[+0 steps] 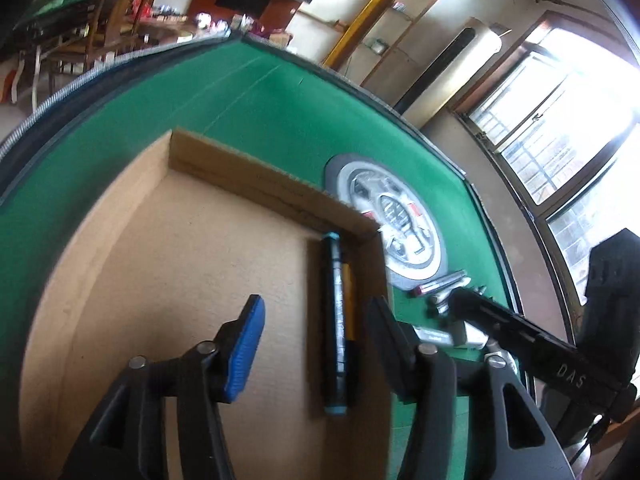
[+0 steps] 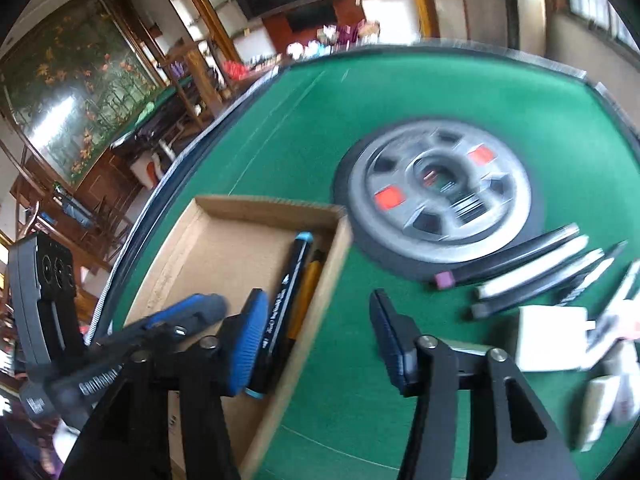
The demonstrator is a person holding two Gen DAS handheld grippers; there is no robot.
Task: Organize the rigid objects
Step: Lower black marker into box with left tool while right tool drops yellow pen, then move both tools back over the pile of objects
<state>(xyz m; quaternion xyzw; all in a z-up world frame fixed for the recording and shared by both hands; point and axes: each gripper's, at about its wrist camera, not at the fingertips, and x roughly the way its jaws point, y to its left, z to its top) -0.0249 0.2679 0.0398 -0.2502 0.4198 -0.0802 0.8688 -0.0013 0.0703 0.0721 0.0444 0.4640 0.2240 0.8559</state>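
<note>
A shallow cardboard box (image 1: 224, 176) (image 2: 264, 204) lies on the green felt table. Inside, along its right wall, lie a black marker with teal ends (image 1: 335, 320) (image 2: 286, 300) and an orange pen (image 1: 350, 300) (image 2: 306, 296). My left gripper (image 1: 316, 344) is open and empty above the box floor, near the marker. My right gripper (image 2: 320, 336) is open and empty, straddling the box's right wall. Several loose pens (image 2: 520, 260) and small white blocks (image 2: 552, 336) lie on the felt to the right. The right gripper's body (image 1: 520, 328) shows over those pens in the left wrist view.
A round grey dial with red squares (image 2: 440, 192) (image 1: 396, 216) is set in the table's centre. The table's raised edge (image 1: 120, 60) curves behind the box. The left gripper's body (image 2: 120, 336) crosses the box's near left side. A window (image 1: 560, 120) is at the right.
</note>
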